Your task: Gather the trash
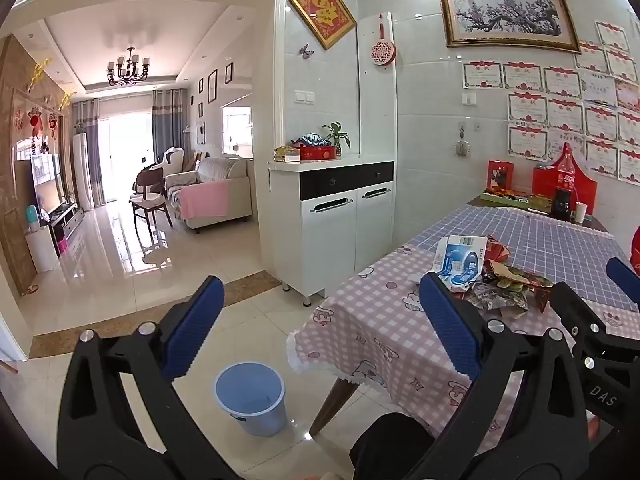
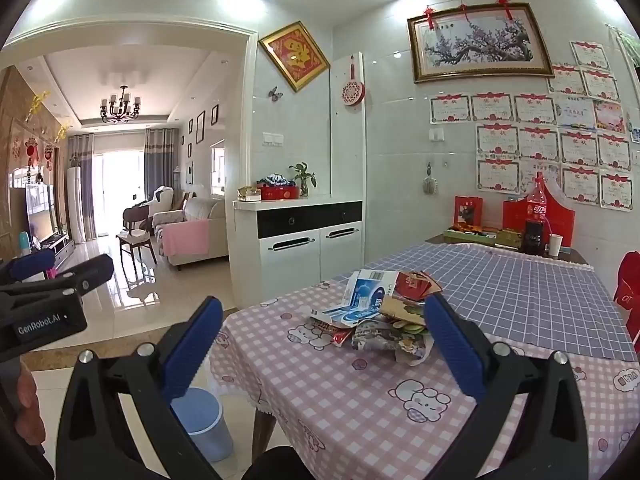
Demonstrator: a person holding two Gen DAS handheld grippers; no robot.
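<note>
Your left tongs (image 1: 320, 328) stand wide apart, nothing between the pads; your right tongs (image 2: 324, 344) likewise, wide and empty. Ahead of both, the desk (image 2: 360, 400) under pink check cloth, a blue grid cloth (image 2: 520, 280) beyond. Far past the tongs, at the wall end: a cola bottle (image 2: 536, 216), a white cup (image 2: 555, 245), red boxes. Nothing stands between your right tongs and the trash pile (image 2: 380, 316). Pile: torn blue-white carton, red packets, crumpled printed wrappers, heaped loosely on the pink cloth just beyond the right tongs' tips. Blue bin (image 1: 251, 398) on the floor, below your left tongs, beside the desk leg.
</note>
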